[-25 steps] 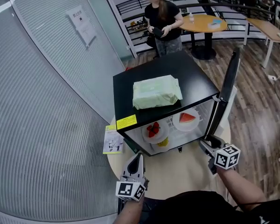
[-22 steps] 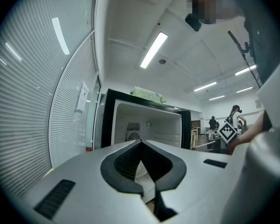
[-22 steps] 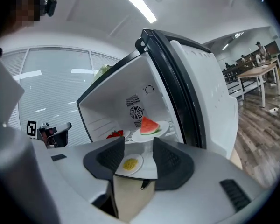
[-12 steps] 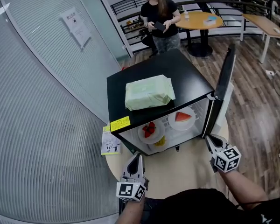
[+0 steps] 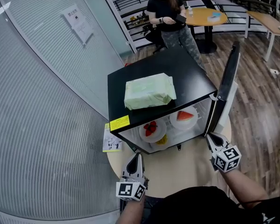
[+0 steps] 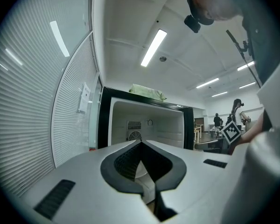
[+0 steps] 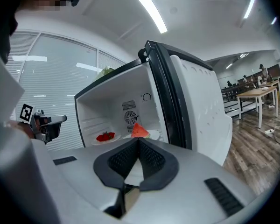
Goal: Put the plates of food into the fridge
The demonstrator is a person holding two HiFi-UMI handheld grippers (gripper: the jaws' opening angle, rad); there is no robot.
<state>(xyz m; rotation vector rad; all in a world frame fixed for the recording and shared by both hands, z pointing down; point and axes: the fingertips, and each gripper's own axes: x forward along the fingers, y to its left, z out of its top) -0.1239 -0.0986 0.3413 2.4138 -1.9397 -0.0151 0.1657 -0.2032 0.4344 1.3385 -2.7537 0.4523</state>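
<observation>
A pale green soft pack lay flat. Left of it and nearer, a booklet rested on a pale round table. Beyond the pack, a person in black stood by a wooden table; a paper notice hung far left.

Round beige table, black mini fridge standing on it, booklet lying at its left edge

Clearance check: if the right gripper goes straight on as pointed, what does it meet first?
Probably the watermelon slice inside the open fridge: the shut right gripper lines up with it. The door sits close beside that line; depth unclear.
</observation>
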